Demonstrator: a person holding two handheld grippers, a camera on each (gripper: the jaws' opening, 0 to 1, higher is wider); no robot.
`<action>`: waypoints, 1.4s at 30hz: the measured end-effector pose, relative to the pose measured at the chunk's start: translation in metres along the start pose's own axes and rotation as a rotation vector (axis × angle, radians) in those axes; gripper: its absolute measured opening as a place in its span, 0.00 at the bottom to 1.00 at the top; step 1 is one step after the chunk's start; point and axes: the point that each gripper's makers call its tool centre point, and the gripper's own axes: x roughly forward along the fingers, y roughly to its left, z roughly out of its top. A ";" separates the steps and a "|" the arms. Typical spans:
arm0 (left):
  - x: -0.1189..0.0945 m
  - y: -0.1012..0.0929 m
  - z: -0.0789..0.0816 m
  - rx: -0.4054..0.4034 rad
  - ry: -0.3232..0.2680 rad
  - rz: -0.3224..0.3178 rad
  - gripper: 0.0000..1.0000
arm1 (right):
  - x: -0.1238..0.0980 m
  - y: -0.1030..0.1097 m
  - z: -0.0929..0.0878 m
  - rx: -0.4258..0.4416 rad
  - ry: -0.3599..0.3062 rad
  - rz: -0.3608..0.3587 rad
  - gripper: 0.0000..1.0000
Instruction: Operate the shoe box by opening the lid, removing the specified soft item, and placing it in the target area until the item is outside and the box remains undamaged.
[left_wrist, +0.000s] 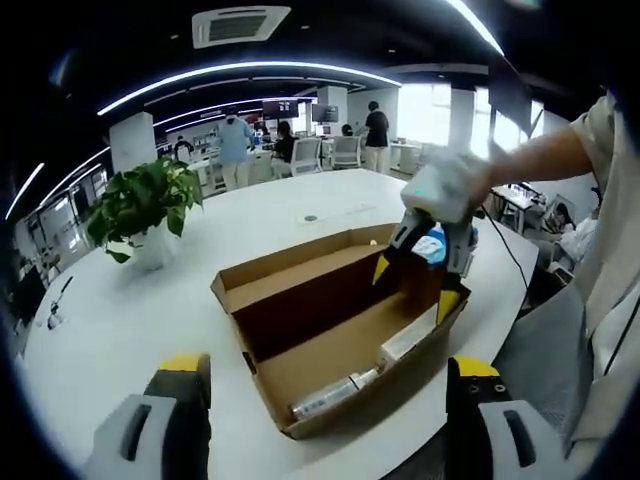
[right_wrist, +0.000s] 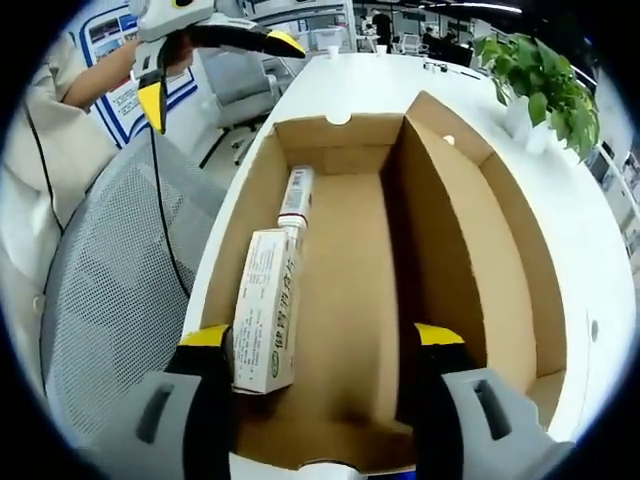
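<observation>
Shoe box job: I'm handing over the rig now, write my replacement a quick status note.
Left gripper: open, empty, held back from the shoe box.
Right gripper: open, empty, jaws over the box's near end, straddling the white carton.
Box sits on the white table, lid already open, no visible damage.
Inside: the carton and a tube along one wall.
Left: grasp the item, lift it out, place it.

Open brown cardboard shoe box (right_wrist: 440, 250) on white table, lid back, carton (right_wrist: 267, 308) and tube (right_wrist: 295, 196) inside
</observation>
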 end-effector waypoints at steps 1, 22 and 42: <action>0.000 0.000 0.000 -0.001 0.001 0.000 1.00 | -0.001 -0.002 -0.001 0.003 -0.001 -0.007 0.67; -0.004 -0.002 -0.002 -0.017 -0.014 0.003 1.00 | 0.012 0.020 0.009 0.006 -0.030 0.024 0.34; -0.008 -0.010 0.007 -0.040 -0.072 -0.045 1.00 | 0.012 0.031 0.005 0.006 -0.021 0.023 0.17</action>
